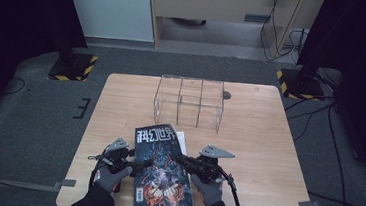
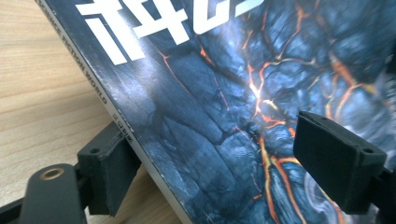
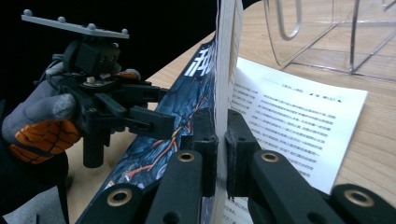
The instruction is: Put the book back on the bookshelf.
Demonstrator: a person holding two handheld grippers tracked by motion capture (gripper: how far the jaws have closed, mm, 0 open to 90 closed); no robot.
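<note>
A magazine [image 1: 160,179] with a dark lava-crack cover and white title letters lies near the table's front edge. My right gripper [image 1: 178,159] is shut on its right edge. In the right gripper view the pads [image 3: 206,140] pinch that thin edge upright, at my right gripper [image 3: 222,140]. A white printed page [image 3: 289,121] lies flat beside it. My left gripper [image 1: 136,165] stands open at the spine side. In the left gripper view the cover [image 2: 210,93] runs between the wide-apart jaws of my left gripper [image 2: 224,168], one pad by the spine, the other over the cover.
A clear acrylic divider rack [image 1: 189,102] stands behind the magazine at the middle of the wooden table [image 1: 266,155]; its corner shows in the right gripper view [image 3: 327,32]. Gloved hands hold both grippers. Dark floor and stand bases surround the table.
</note>
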